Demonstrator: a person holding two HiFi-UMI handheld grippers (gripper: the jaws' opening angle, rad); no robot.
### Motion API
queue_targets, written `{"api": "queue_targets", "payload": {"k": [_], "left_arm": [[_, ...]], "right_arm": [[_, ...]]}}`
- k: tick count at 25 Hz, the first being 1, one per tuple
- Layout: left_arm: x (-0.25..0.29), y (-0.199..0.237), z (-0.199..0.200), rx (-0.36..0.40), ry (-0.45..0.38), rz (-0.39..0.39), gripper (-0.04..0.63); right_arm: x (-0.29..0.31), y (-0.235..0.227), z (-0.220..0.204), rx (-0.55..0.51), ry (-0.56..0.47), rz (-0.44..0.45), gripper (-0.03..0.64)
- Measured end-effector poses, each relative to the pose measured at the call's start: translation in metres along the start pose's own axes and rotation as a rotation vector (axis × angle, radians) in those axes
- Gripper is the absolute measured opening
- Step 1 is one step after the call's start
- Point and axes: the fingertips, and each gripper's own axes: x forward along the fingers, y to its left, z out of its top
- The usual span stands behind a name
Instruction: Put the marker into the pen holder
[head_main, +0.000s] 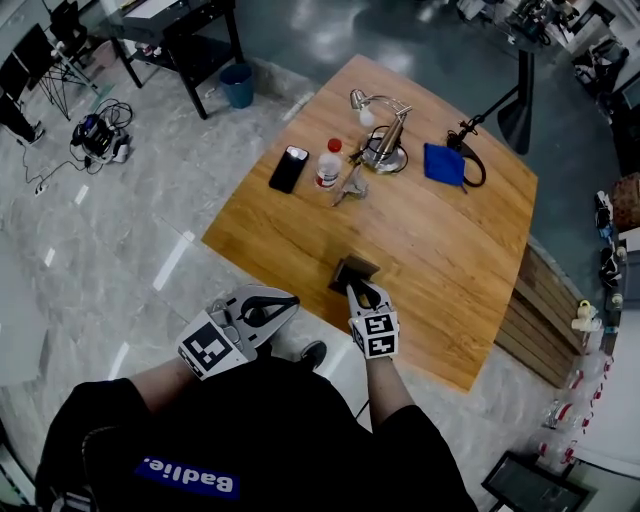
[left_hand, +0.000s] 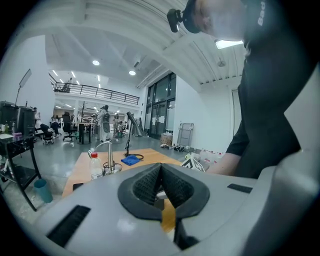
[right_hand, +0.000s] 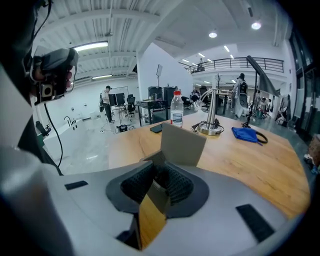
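Note:
The pen holder (head_main: 352, 270) is a small grey-brown square box near the front edge of the wooden table (head_main: 440, 260). My right gripper (head_main: 361, 291) is at its near side. In the right gripper view the right gripper (right_hand: 159, 181) is shut on the near wall of the pen holder (right_hand: 183, 144), whose far wall stands up just beyond the jaws. My left gripper (head_main: 276, 309) hangs off the table's front left edge. In the left gripper view the left gripper (left_hand: 160, 172) is shut with nothing held. I cannot pick out a marker in any view.
At the far side of the table stand a black phone (head_main: 289, 168), a red-capped bottle (head_main: 328, 163), a desk lamp (head_main: 385, 135), a blue cloth (head_main: 443, 163) and a small grey folded object (head_main: 350, 187). A blue bin (head_main: 238, 85) is on the floor beyond.

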Motion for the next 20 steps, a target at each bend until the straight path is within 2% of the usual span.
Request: {"api": "queue_targets", "payload": {"k": [3,8,13,20], "left_arm": [[0.004,-0.004,0.001,0.016,-0.009,-0.020,0.009],[0.007,-0.012,0.008,0.000,-0.016,-0.034,0.009],[0.015,-0.025,0.013,-0.001,-0.034,-0.065,0.009],[0.031,-0.047,0.022,-0.006,-0.061,-0.116,0.009]], "right_arm": [[-0.007,-0.003,-0.002,0.019,-0.003,-0.003,0.055],[-0.028,-0.005,0.007,0.017,-0.040,-0.024,0.064],[-0.062,0.005,0.026,0.031,-0.128,-0.026,0.064],[-0.126,0.037,0.068,0.105,-0.290,0.031,0.064]]}}
